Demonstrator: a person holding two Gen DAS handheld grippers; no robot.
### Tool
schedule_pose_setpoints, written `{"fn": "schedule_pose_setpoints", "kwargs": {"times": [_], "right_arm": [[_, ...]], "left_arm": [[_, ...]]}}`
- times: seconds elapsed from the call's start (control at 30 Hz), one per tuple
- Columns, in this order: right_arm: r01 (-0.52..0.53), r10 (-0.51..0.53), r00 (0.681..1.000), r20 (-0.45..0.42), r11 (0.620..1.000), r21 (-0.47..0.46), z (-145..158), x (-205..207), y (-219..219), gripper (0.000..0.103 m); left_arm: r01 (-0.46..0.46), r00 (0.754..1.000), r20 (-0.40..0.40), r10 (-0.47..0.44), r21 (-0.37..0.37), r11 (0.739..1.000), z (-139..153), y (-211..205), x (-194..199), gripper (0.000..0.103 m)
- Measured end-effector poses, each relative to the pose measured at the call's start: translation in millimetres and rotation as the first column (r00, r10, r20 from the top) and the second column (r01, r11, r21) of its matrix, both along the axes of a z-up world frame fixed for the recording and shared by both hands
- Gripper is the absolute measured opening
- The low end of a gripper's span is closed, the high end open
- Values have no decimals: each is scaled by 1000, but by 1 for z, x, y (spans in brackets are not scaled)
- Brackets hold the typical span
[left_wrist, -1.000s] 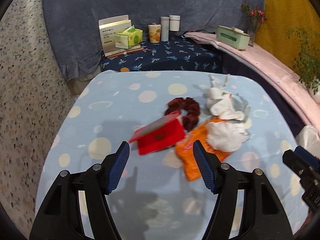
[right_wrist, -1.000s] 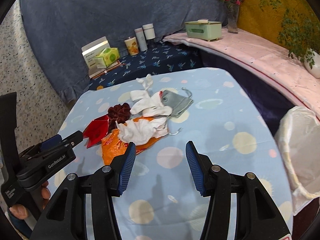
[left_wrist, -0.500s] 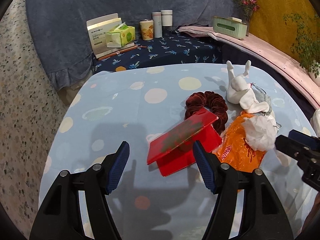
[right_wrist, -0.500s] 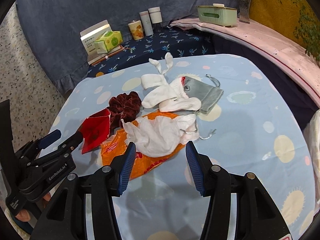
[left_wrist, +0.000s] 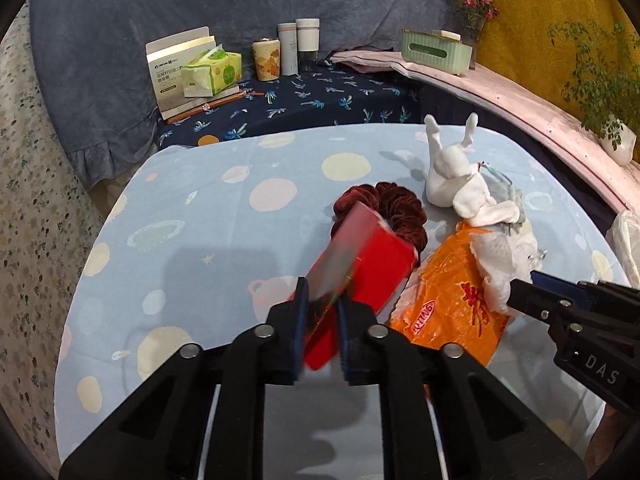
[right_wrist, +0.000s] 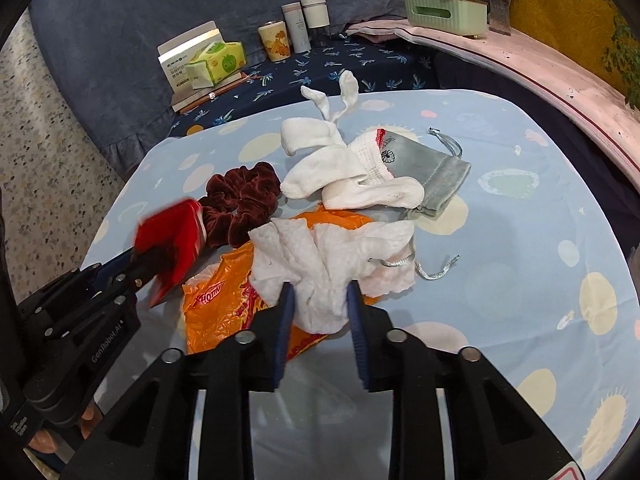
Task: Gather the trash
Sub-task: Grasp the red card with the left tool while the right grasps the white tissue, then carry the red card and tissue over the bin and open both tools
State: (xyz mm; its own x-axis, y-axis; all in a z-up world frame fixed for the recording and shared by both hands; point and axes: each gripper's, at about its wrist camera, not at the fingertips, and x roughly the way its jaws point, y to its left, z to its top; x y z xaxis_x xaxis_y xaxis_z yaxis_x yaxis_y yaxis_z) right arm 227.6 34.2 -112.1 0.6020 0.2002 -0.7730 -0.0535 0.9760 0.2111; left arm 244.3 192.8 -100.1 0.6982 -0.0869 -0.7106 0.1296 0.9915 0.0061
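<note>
pinching the red box in the left claw, flap edge caught between the pressed-together pads, box tilting up off the desk at 12 o'clock of the claw; closing the right claw around the crumpled white tissue, pads touching its sides but not fully together; tissue lying on the orange plastic bag, at 6 o'clock of the white socks and grey pouch; risking, likely, the box slipping or swinging loose from such a thin grip on one flap; risking also dragging the bag or the pouch's cord along with the tissue; leaving the dark red scrunchie just beside the box, probably not trash.
</note>
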Motion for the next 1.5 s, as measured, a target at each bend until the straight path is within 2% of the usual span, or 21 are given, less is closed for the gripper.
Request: {"fn": "schedule_pose_setpoints", "kwargs": {"times": [0.1, 0.23, 0.3, 0.57, 0.67, 0.9, 1.23, 1.5], "right_arm": [[5, -5, 1000, 13, 1000, 11, 8, -6, -6, 14], [15, -16, 999, 47, 999, 30, 23, -18, -19, 9], [20, -23, 997, 70, 999, 41, 34, -26, -28, 2], [50, -59, 989, 135, 996, 68, 67, -57, -66, 2], [53, -59, 985, 159, 998, 43, 71, -72, -75, 2], [90, -100, 975, 199, 994, 62, 87, -99, -113, 2], [203, -212, 934, 288, 977, 60, 133, -126, -186, 2], [303, -305, 900, 312, 951, 56, 145, -148, -254, 2]], "left_arm": [[-2, 1000, 11, 3, -12, 1000, 11, -3, -5, 2], [1, 1000, 21, 0, -30, 1000, 27, -14, -16, 2], [5, 999, 32, -4, -36, 999, 36, -23, -23, 2], [29, 998, 58, -25, -64, 998, 70, -62, -51, 2], [36, 998, 61, -32, -72, 997, 77, -74, -61, 2], [64, 997, 44, -61, -83, 994, 85, -103, -75, 2], [161, 986, 49, -156, -103, 982, 100, -166, -89, 2], [254, 967, 45, -250, -134, 958, 110, -233, -94, 2]]}}
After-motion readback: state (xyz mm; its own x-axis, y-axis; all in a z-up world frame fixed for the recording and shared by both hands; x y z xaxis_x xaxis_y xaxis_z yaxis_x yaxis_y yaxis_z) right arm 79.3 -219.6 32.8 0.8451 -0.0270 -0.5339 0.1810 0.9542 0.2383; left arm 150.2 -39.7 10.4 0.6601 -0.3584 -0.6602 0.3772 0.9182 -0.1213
